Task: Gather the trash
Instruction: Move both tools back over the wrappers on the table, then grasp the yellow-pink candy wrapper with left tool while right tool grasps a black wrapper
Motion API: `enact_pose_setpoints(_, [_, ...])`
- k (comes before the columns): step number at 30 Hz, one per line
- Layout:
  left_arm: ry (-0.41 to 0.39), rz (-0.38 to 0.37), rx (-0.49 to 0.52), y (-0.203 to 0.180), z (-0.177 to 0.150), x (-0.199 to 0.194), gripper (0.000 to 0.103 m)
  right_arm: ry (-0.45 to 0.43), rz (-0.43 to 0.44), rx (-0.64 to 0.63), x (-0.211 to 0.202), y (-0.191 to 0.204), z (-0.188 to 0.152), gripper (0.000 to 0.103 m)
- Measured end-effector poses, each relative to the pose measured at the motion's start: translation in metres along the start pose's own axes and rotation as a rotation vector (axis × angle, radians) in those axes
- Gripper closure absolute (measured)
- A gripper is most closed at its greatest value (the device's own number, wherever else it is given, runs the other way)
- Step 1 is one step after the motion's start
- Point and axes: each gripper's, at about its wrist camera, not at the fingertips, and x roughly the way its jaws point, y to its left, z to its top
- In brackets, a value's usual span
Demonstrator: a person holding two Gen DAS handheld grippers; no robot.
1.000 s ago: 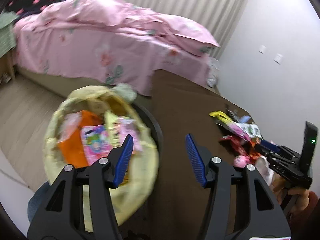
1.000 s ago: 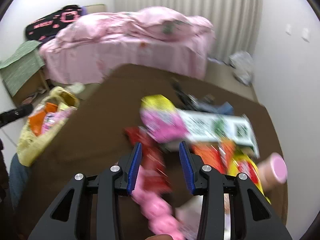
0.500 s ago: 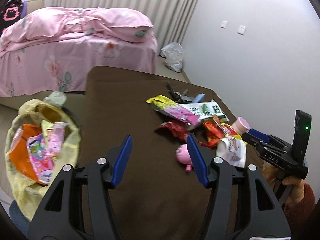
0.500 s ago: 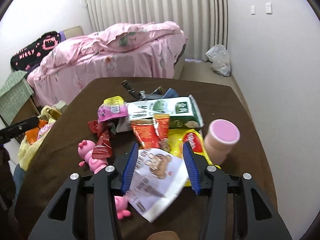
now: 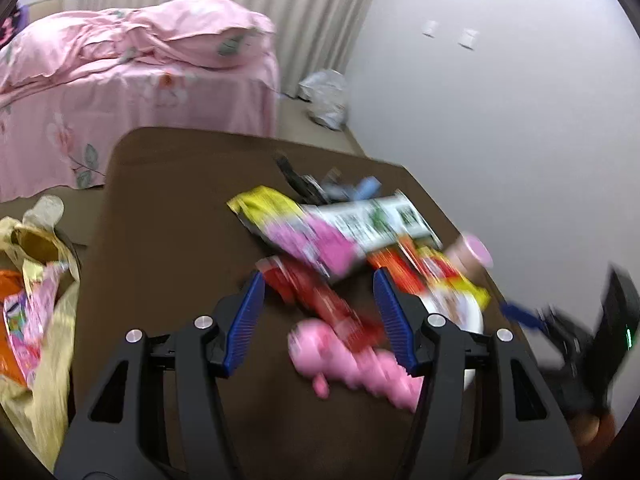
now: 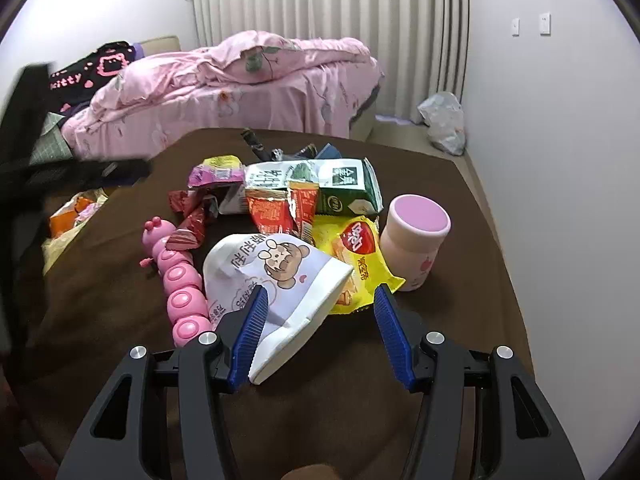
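A pile of trash lies on the brown table (image 6: pixel 440 340). It holds a white cartoon-bear wrapper (image 6: pixel 276 276), a yellow packet (image 6: pixel 356 256), orange-red packets (image 6: pixel 280 212), a green-white carton (image 6: pixel 320 184) and red wrappers (image 6: pixel 188 220). My right gripper (image 6: pixel 322 292) hangs just over the near end of the white wrapper. Its jaws are opening and its pads are not pressing on the wrapper. My left gripper (image 5: pixel 318 280) is open above a red wrapper (image 5: pixel 316 300) and a pink toy (image 5: pixel 352 364) in a blurred view. The yellow trash bag (image 5: pixel 40 320) sits off the table's left edge.
A pink caterpillar toy (image 6: pixel 180 280) lies left of the white wrapper and a pink-lidded cup (image 6: pixel 416 236) stands to the right. Dark clips (image 6: pixel 280 152) lie at the pile's far side. A pink bed (image 6: pixel 240 80) is behind and a white wall (image 6: pixel 560 160) runs along the right.
The left wrist view swung from the trash bag across to the pile. The right gripper drew in over the white wrapper and its jaws spread wider.
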Motion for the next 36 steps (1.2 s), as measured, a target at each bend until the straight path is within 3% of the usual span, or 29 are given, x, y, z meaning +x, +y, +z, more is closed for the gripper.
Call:
enact_pose_setpoints(4, [0.076,0.004,-0.112,0.020,0.032,0.042,0.049,-0.001,-0.036,-0.018,0.006,-0.002,0.003,0.051])
enact_pose_setpoints(7, [0.158,0.021,-0.129,0.024,0.043,0.074,0.049,-0.007,-0.034,-0.009,0.009,-0.005,0.009,0.051])
enact_pose_setpoints(8, [0.177,0.027,-0.118,0.024,0.044,0.083,0.054,-0.014,-0.028,-0.007,0.009,-0.005,0.011,0.051])
enact_pose_setpoints(9, [0.193,0.032,-0.108,0.024,0.044,0.088,0.073,-0.016,-0.020,-0.008,0.009,-0.004,0.012,0.051])
enact_pose_setpoints(11, [0.213,0.024,-0.108,0.029,0.041,0.094,0.092,-0.016,0.004,-0.019,0.008,0.001,0.013,0.051])
enact_pose_setpoints(14, [0.158,-0.011,-0.091,0.033,0.038,0.074,0.096,-0.015,0.053,-0.065,0.008,0.012,0.014,0.051])
enact_pose_setpoints(19, [0.065,0.039,-0.041,0.042,0.042,0.025,0.098,-0.019,0.077,-0.153,0.017,0.038,0.030,0.051])
enact_pose_setpoints(25, [0.091,0.068,-0.029,0.060,0.018,-0.012,0.098,-0.037,0.089,-0.179,0.030,0.053,0.056,0.051])
enact_pose_setpoints(30, [0.102,0.123,-0.009,0.070,0.002,-0.013,0.098,-0.040,0.141,-0.233,0.069,0.066,0.118,0.051])
enact_pose_setpoints(34, [0.113,0.133,-0.019,0.080,-0.004,-0.009,0.098,0.026,0.116,-0.352,0.121,0.086,0.153,0.052])
enact_pose_setpoints(36, [0.115,0.137,-0.010,0.083,-0.007,-0.008,0.098,0.110,0.100,-0.376,0.155,0.090,0.164,0.053])
